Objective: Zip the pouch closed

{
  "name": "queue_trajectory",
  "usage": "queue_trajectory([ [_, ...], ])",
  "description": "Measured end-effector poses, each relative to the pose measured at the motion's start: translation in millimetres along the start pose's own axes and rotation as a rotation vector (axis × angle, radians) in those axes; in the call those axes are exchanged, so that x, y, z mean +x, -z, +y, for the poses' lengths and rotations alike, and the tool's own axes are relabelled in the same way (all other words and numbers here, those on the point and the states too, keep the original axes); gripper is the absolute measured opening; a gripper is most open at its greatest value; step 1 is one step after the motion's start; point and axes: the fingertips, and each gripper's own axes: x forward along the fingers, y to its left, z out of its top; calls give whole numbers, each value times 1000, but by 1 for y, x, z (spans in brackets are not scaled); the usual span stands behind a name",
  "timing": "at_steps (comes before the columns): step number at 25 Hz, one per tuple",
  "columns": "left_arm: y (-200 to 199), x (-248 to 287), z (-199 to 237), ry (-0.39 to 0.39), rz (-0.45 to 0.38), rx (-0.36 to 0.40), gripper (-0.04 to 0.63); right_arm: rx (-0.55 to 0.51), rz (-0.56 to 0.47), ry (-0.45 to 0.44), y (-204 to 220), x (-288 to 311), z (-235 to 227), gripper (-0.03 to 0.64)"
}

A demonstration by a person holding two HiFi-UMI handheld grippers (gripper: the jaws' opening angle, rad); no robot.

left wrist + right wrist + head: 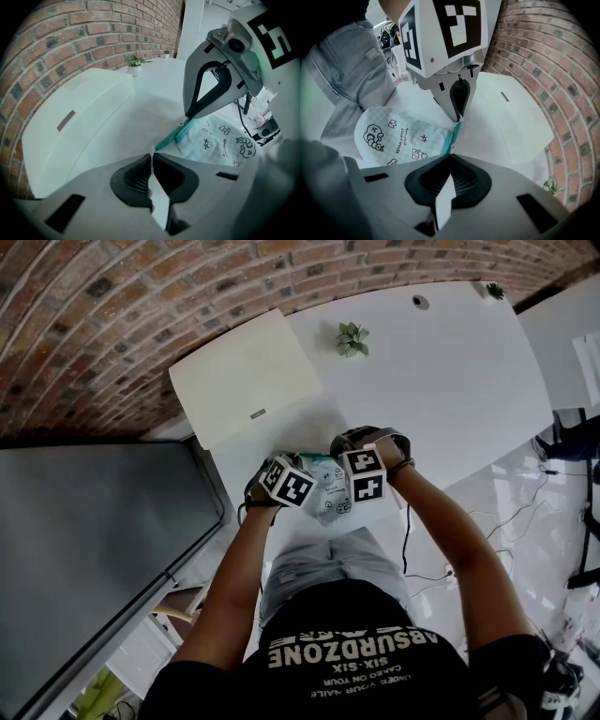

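brick wall (94, 315) backs the white worktop (450, 371). the pouch (328, 493) sits near its front edge, just before the person's lap. the left gripper (151, 154) has its jaws clenched on the pouch's end of the teal zipper (171, 138). the right gripper (450, 157) has its jaws pinched tight on what looks like the small zipper pull (451, 149).

the pull is thin, so i judge it could slip free under tension. if the left grip gives, the fabric may bunch or jam the slider. the grippers sit very close together and could bump each other.

bare worktop lies open beyond and to the right. a white lidded box (246, 376) sits near on the far left, and a potted plant (352, 338) stands well apart.
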Motion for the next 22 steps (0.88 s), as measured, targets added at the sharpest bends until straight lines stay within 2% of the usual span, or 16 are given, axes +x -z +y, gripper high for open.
queue_trajectory([
  [4,0,-1,0,6,-3,-10,23,-4,89,-11,30,0,4,-3],
  [7,1,-1,2,5,-10,-4,23,116,36,-13,43,-9,4,-3],
  [9,1,-1,2,1,-14,-3,23,151,13,24,46,-14,-1,-3],
  [12,0,-1,0,-1,-12,0,23,142,5,66,43,-13,-7,-3],
  [18,-1,-1,-1,-1,-5,-7,23,126,-37,67,14,-4,-17,0],
  [22,-1,-2,-1,-4,-18,-10,23,27,-26,63,2,2,-22,55],
])
